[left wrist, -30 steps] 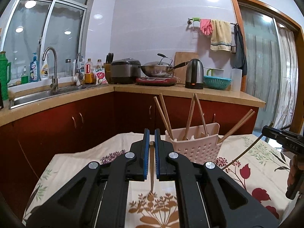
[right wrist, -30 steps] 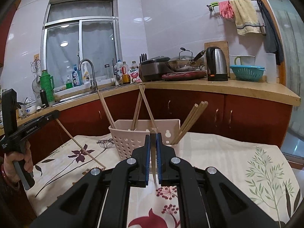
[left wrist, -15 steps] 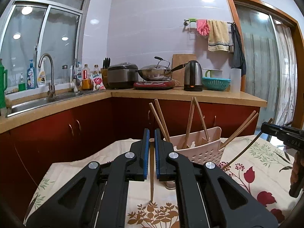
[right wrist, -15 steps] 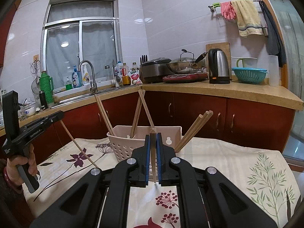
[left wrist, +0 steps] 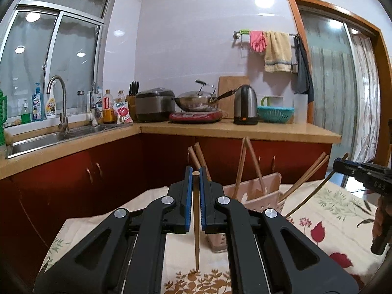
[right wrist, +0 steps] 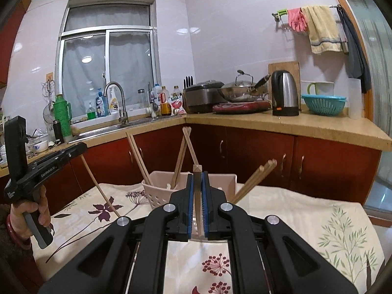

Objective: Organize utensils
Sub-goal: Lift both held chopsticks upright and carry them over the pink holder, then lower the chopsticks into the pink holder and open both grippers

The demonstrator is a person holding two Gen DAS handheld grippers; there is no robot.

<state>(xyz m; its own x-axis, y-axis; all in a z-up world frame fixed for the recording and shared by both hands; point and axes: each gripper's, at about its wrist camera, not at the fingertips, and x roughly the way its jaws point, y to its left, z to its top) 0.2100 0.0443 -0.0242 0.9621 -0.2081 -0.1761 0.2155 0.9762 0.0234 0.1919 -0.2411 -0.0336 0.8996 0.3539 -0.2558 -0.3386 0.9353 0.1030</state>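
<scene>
Left black two-finger gripper [left wrist: 194, 174]: clenched on a thin round wooden chopstick [left wrist: 196, 220], pinched near its blunt top end, tapered tip hanging down over the floral tablecloth [left wrist: 343, 210], not touching as far as visible. Gripper close to level, tipped slightly down, left of the holder; in the right wrist view a hand [right wrist: 29, 218] wraps its grip handle.

Centre: pale pink perforated plastic utensil holder [right wrist: 159, 196] on the cloth, several wooden chopsticks [right wrist: 181, 156] already leaning inside, fanned to both sides.

Right black two-finger gripper [right wrist: 197, 175]: clamped on a second wooden chopstick [right wrist: 198, 210], squarer top end just above the blue pads [right wrist: 189, 208], shaft hanging near upright directly in front of the holder. Also near level, slightly nose-down.

Handling, judged: sticks light, stiff, smooth. Slip and pivot in the pads likely, since a grip near one end leaves a long free lever. Not fragile. Better hold: upper third, pads square across the shaft, tip free for the drop. Holder looks light and likely tips if a stick snags the rim or the leaning ones.
</scene>
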